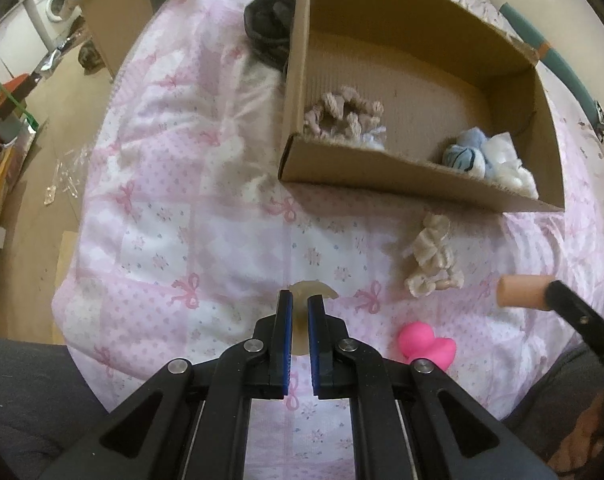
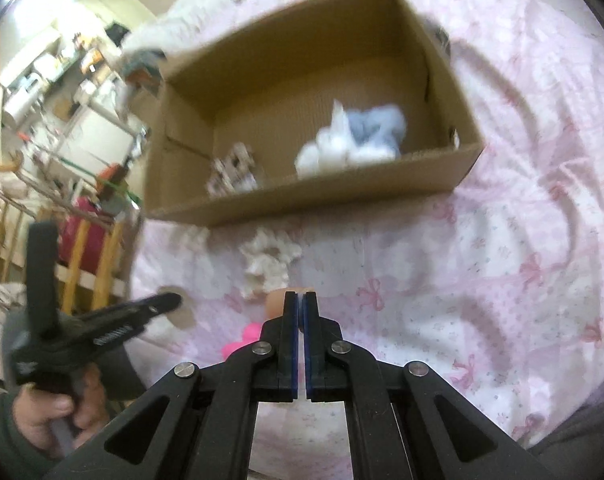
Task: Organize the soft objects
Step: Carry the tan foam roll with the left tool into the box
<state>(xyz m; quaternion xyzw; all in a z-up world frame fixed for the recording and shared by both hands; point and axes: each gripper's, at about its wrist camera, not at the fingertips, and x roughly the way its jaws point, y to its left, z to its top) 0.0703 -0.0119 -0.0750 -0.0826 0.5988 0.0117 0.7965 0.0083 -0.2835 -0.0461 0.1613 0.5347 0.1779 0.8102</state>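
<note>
Cardboard box (image 1: 402,184) fills the upper right. Left gripper (image 1: 300,304) clamps a pale ring (image 1: 313,290); right gripper (image 2: 301,300) pinches a peach cylinder (image 2: 276,304).

Right tongs (image 2: 301,300) pinching a peach cylinder (image 2: 276,303) before the cardboard box (image 2: 302,196).

- The left gripper (image 1: 300,300) is made of black plastic, with two flat fingers lined in blue.
- Round silver screws (image 1: 254,345) are seen where the black arms join.
- The right gripper (image 2: 301,300) is built the same way, black with blue pads.
- A dark grey sleeve (image 2: 6,424) is worn over the wrist of the left hand (image 2: 58,412).
- White lettering, too blurred to read, is printed on the black handle.
</note>
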